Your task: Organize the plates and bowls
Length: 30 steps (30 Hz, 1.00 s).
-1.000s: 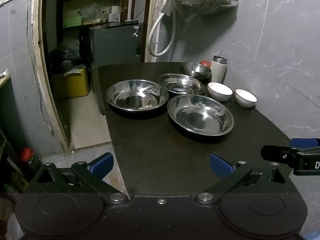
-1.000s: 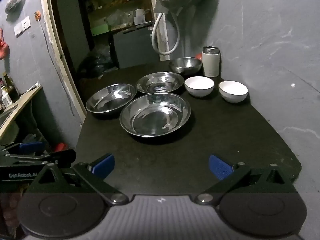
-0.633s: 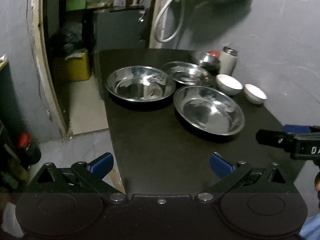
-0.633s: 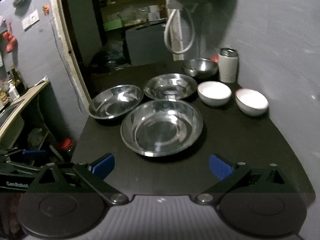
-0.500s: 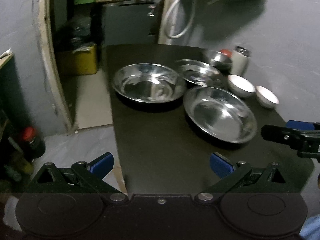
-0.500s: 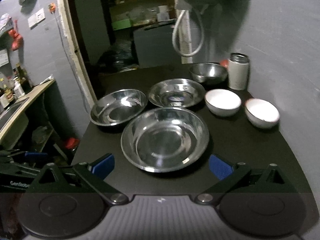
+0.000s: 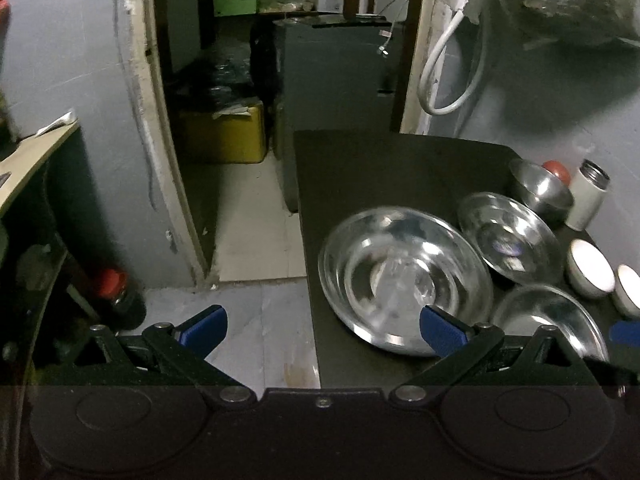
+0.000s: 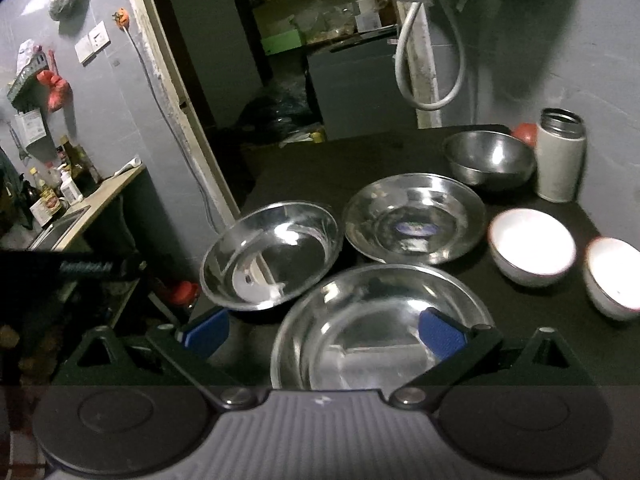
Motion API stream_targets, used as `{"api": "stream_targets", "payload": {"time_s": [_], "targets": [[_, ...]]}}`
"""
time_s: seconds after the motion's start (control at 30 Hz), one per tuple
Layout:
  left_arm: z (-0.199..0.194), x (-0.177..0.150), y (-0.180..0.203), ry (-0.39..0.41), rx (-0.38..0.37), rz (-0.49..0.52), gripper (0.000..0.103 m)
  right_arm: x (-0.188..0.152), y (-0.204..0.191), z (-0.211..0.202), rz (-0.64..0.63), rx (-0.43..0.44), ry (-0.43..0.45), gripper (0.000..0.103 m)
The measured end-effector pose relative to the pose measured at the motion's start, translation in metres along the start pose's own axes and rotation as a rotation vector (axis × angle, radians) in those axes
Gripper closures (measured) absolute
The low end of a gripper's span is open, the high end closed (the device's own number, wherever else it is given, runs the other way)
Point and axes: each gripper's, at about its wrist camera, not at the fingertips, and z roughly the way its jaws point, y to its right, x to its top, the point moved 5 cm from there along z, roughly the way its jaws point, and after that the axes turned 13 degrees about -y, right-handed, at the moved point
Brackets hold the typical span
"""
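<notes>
Both grippers, left gripper [image 7: 322,326] and right gripper [image 8: 323,326], fingers apart and empty, now closer over steel plates [image 8: 380,332] on table [image 8: 360,152]; stacking unstarted.

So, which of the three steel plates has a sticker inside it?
The far steel plate, beside the deep steel bowl, has a blue sticker on its bottom. The near plate and left plate show only reflections.

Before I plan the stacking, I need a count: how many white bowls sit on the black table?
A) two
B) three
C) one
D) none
A: two white bowls show side by side at the table's right, one beside the other, in front of the white flask.
</notes>
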Motion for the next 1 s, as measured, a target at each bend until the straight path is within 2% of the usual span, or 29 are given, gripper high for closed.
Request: {"api": "stream_targets", "payload": {"time_s": [0.27, 0.37, 0.47, 0.57, 0.83, 0.9, 1.0], "targets": [[0.058, 0.059, -0.012, -0.039, -0.078, 0.088, 0.001, 0.032, -0.014, 0.041, 0.04, -0.036, -0.001, 0.0], [0.072, 0.069, -0.015, -0.055, -0.105, 0.119, 0.006, 0.041, -0.015, 0.056, 0.052, -0.07, -0.003, 0.003], [0.081, 0.072, -0.017, -0.072, -0.138, 0.139, 0.01, 0.05, -0.016, 0.065, 0.079, -0.073, 0.001, 0.006], [0.086, 0.071, -0.019, -0.083, -0.171, 0.157, 0.016, 0.054, -0.017, 0.075, 0.096, -0.083, -0.014, 0.012], [0.096, 0.065, -0.014, -0.117, -0.264, 0.17, 0.041, 0.052, -0.023, 0.09, 0.141, -0.073, -0.064, 0.016], [0.096, 0.061, -0.014, -0.126, -0.287, 0.167, 0.045, 0.053, -0.026, 0.093, 0.135, -0.079, -0.075, 0.017], [0.098, 0.06, -0.013, -0.133, -0.299, 0.162, 0.052, 0.054, -0.028, 0.096, 0.132, -0.077, -0.089, 0.023]]}}
